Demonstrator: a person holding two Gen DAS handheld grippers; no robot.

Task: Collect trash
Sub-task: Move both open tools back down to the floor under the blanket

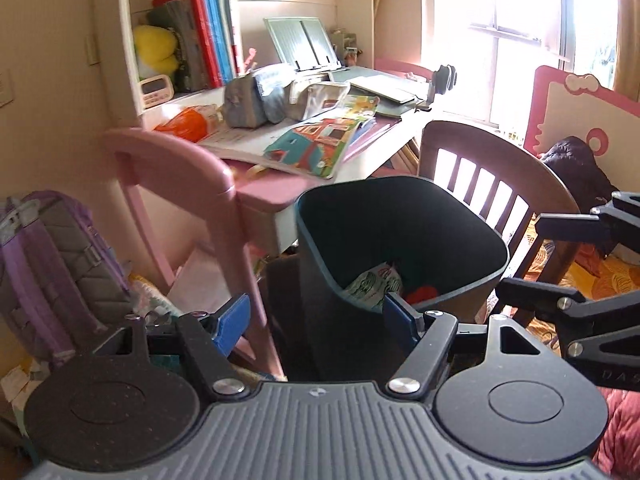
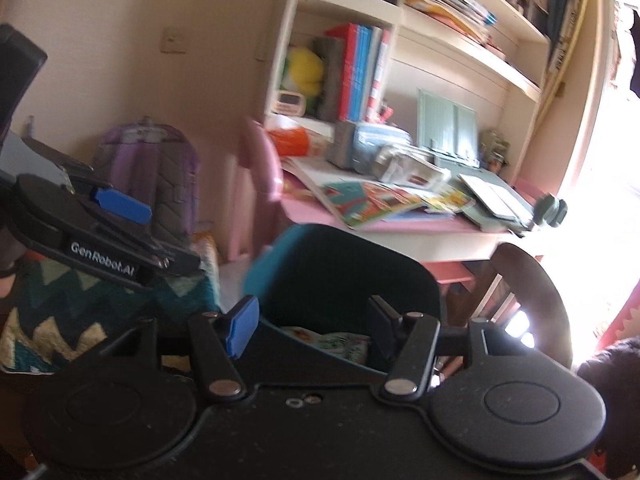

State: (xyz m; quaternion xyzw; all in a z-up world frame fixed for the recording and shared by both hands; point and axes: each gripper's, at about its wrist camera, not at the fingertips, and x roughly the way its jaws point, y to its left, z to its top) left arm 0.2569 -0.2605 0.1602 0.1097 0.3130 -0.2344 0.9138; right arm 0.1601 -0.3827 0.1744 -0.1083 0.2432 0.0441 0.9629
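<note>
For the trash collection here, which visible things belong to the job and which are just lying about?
Job:
- dark teal plastic waste bin
- crumpled green-and-white wrapper inside it
- orange plastic bag on the desk, probably trash
- left gripper and right gripper, both open and empty

Lying about:
- purple quilted backpack
- colourful picture book
- yellow plush toy

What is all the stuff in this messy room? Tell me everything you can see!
dark plastic trash bin: one, dark teal, on the floor before the desk, wrappers inside
pink desk: one, pink, under the shelves
picture books: several, colourful, lying open on the desk
orange plastic bag: one, orange, desk's left end
upright books: a row, red and blue, on the shelf
yellow plush toy: one, yellow, shelf, left of the books
purple backpack: one, purple and grey, on the floor at left
wooden chair: one, dark brown, right of the bin
left gripper: one, black with blue pads, open, empty
right gripper: one, black with blue pads, open, empty
</note>
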